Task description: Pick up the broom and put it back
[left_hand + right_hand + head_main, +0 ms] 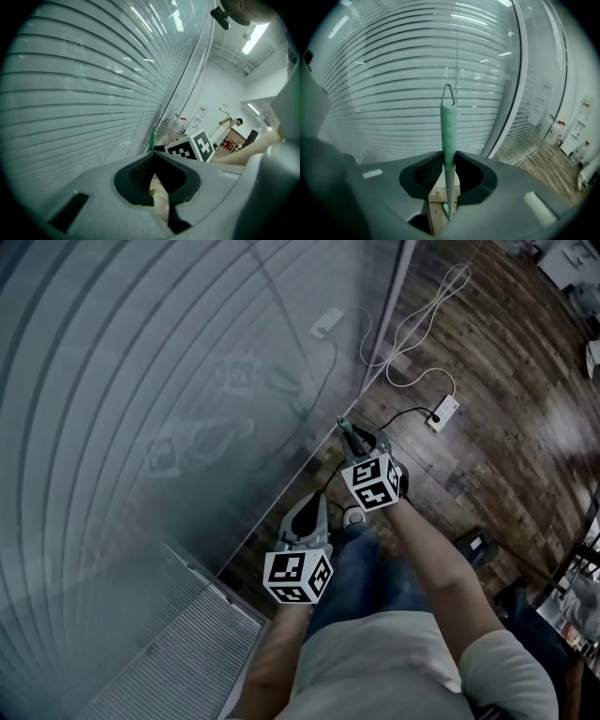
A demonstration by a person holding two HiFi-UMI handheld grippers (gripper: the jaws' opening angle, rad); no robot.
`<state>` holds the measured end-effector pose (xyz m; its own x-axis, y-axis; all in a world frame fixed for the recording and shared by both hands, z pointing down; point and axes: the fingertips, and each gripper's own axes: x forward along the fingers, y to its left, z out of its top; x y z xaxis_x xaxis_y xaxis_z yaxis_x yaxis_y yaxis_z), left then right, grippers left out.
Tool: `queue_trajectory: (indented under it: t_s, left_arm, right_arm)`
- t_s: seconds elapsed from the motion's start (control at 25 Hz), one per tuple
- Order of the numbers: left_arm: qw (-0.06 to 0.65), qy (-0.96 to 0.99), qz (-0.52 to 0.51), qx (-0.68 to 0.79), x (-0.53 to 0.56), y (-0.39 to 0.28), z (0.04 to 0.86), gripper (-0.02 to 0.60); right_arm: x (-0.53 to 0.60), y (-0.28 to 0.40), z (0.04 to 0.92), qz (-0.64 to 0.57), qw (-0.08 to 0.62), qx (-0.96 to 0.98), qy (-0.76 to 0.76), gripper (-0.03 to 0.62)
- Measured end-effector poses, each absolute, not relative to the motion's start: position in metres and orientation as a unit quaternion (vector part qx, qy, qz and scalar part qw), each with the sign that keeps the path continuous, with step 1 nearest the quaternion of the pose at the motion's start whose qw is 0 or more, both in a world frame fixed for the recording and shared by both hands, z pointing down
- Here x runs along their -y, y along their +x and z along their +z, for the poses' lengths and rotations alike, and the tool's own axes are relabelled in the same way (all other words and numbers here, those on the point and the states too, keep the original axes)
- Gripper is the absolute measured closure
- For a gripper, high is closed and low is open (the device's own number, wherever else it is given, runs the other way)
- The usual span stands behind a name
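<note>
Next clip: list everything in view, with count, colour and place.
slim green broom handle with hanging loop: one, green, clamped in the right gripper.
white slatted blinds behind glass: one wall, pale grey, left.
dark wooden plank floor: one, brown, right.
white power strip: one, white, on the floor by the wall.
looped white cable: one, white, floor beyond the strip.
distant standing person: one, far background of left gripper view.
left gripper: one, grey, jaws together, empty.
right gripper: one, grey, shut on the handle.

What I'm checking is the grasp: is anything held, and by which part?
The right gripper clamps the broom by its green handle, below the hanging loop. The left gripper holds nothing.
</note>
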<state>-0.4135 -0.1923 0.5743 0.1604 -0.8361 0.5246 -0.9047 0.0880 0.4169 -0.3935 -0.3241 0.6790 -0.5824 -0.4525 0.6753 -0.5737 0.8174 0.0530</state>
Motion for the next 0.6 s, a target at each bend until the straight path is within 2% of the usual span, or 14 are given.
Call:
queue_trajectory:
  t_s: [0.6]
  left_arm:
    - [0.364, 0.661, 0.046, 0.654, 0.197, -0.421, 0.579, 0.575]
  right_arm:
    - [0.338, -0.423, 0.689, 0.068, 0.361, 0.891, 0.267, 0.500]
